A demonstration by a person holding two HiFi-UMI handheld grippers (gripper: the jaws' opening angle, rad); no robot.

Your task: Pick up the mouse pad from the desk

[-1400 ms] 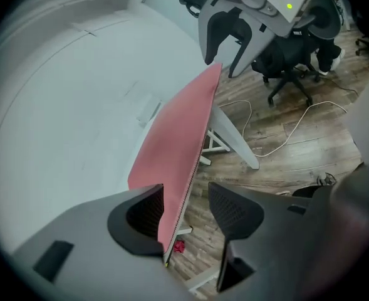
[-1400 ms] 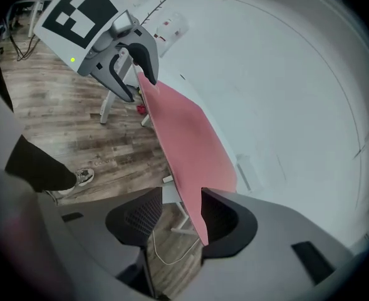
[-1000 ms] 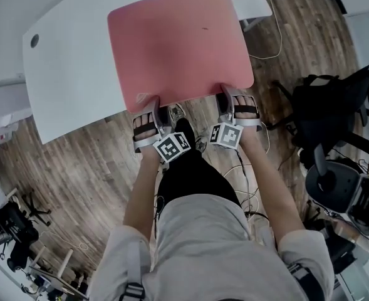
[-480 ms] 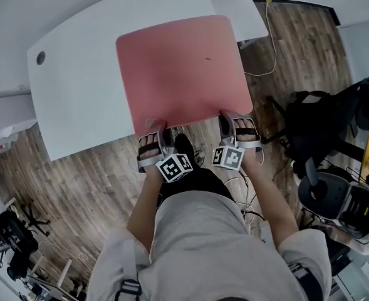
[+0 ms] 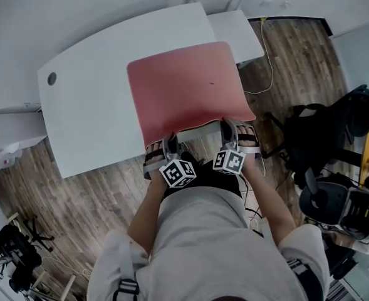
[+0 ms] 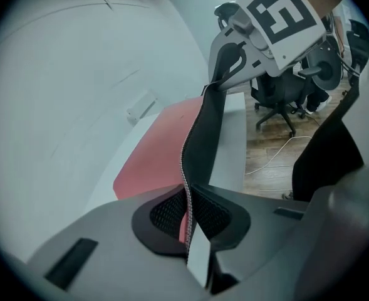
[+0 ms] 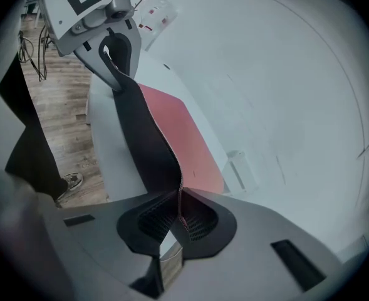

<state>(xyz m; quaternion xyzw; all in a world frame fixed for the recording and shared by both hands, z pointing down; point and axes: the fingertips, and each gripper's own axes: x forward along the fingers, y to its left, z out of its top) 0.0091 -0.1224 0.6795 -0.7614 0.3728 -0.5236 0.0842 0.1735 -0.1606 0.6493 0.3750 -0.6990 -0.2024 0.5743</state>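
Now | left hand-held gripper (image 6: 187, 209), right hand-held gripper (image 7: 179, 221): pinching mouse pad (image 5: 187, 86) edge | desk (image 5: 90, 111) below | cable (image 5: 271, 61) right

Bare desk (image 5: 90, 118) surface is left open at nine o'clock of the mouse pad (image 5: 184, 86), broken only by a cable hole (image 5: 51, 78) at ten o'clock. At twelve o'clock the way is closed by the wall (image 5: 109, 5). At three o'clock of the right gripper (image 5: 230, 125) the floor is crowded by a black office chair (image 5: 327, 130), and a loose cable (image 5: 273, 61) lies at one o'clock. At six o'clock of the left gripper (image 5: 165, 140), room is taken by the person's body (image 5: 197, 231).
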